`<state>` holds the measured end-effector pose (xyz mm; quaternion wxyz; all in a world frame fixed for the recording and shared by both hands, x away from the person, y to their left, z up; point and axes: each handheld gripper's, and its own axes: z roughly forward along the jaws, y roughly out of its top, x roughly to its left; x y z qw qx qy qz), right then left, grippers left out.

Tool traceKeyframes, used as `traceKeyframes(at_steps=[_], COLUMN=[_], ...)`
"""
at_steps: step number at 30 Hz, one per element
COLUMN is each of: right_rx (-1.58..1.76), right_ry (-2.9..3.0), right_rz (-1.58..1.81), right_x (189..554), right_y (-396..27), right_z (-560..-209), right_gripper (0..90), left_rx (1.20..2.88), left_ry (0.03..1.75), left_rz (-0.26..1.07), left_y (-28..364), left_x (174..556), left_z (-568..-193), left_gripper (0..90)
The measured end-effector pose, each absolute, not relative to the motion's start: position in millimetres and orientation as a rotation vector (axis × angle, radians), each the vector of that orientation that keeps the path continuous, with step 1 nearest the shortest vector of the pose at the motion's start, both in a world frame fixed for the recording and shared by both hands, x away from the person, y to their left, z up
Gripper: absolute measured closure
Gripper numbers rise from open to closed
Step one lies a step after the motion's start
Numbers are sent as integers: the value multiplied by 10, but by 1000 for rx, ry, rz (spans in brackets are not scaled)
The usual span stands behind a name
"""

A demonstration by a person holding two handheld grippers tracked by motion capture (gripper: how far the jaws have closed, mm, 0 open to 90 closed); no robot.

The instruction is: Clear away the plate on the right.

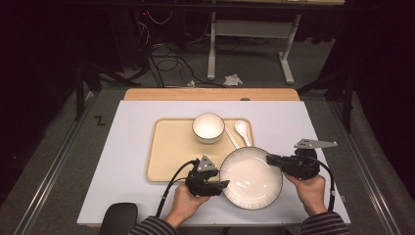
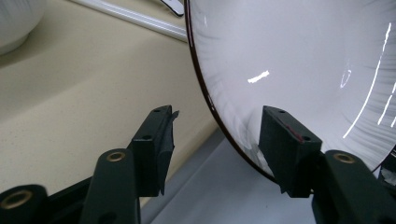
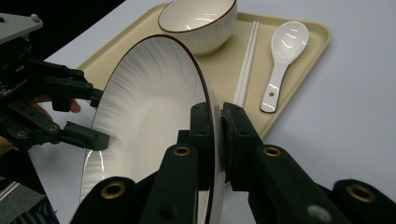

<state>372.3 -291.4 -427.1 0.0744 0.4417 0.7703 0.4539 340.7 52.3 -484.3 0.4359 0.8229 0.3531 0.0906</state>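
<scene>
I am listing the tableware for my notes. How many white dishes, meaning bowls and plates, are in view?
2. The small bowl stands on the far part of the tray. The large plate is at the tray's near right corner, between the two grippers.

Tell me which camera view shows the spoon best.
The right gripper view: the spoon lies whole and large on the tray, beside the chopsticks. The high view shows it whole but tiny. In the left gripper view I cannot make it out for sure.
</scene>
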Motion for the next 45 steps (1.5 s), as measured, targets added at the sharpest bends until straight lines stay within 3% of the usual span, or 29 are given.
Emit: traceKeyframes(at_steps=[6,14,20,32,45], right_rx=[1281,1243,1204,1059,952], right_ry=[2349,2385,2409,2471,2524], right_rz=[1342,1367,1373,1338,1347], right_x=[3745,3743,3750,3771,3861], right_y=[-2779,-2653,-2560,-2257,-2032], right_z=[-4285,-4266,-4257,-4248,-4269], right_gripper=[848,845,842,839,842], left_rx=[2041,2049,2035,2007,1921], left_ry=[880,903,911,1026,1104], left_rz=[196,147,103,147,133], left_y=[522,499,516,709,1018], left_x=[3407,3413,3413,3371,3355], left_z=[-4853,-4873,-4865,-4760,-4701], left_gripper=[628,737,777,849,859])
